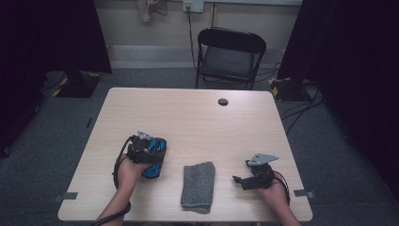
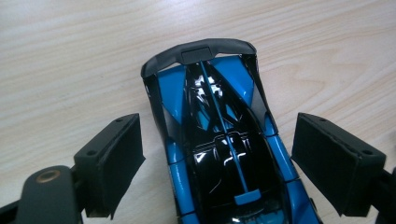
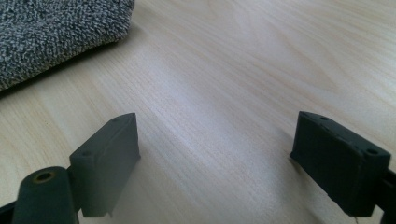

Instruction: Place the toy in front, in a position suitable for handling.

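Observation:
A blue and black toy car [image 2: 219, 140] lies on the wooden table [image 1: 188, 117] at the left. My left gripper [image 2: 217, 158] hovers over the toy car [image 1: 157, 162] with its jaws open on either side of the body, gaps showing on both sides. A folded grey cloth [image 1: 198, 185] lies near the table's front edge, in the middle. To the right of it my right gripper [image 1: 239, 180] stands open, pointing left toward the cloth [image 3: 56, 32], with bare tabletop between its jaws [image 3: 217, 154].
A black folding chair [image 1: 229, 54] stands behind the table's far edge. A round cable hole [image 1: 223, 101] is in the tabletop at the back. Cables lie on the floor at the right. Dark curtains hang on both sides.

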Demonstrator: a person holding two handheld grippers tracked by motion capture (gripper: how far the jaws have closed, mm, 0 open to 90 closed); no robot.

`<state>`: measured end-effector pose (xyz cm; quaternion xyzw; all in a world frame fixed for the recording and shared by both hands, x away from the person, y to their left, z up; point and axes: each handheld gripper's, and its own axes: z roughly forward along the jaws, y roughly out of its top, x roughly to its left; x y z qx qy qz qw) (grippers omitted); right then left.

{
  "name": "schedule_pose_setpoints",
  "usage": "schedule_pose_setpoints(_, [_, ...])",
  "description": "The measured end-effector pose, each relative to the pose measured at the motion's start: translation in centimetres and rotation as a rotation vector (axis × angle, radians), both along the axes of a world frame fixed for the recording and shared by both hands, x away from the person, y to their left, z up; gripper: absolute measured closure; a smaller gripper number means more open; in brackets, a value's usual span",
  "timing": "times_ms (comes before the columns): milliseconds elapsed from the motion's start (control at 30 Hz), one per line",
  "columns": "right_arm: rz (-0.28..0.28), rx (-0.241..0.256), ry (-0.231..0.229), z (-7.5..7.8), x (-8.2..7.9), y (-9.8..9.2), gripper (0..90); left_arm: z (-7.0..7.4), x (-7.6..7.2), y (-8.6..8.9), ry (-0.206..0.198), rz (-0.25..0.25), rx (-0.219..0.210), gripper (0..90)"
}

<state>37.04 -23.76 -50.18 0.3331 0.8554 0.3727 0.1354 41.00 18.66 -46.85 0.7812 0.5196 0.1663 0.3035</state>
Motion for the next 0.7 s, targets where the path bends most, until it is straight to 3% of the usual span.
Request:
schedule_pose_setpoints(467, [-0.005, 0.001, 0.001, 0.0, -0.1, 0.0, 13.9, -1.4, 0.0, -0.7, 0.022, 0.006, 0.029, 15.6])
schedule_pose_setpoints(700, [-0.006, 0.001, 0.001, 0.0, -0.1, 0.0, 13.9, -1.8, -0.1, -0.6, 0.024, 0.004, 0.012, 15.0])
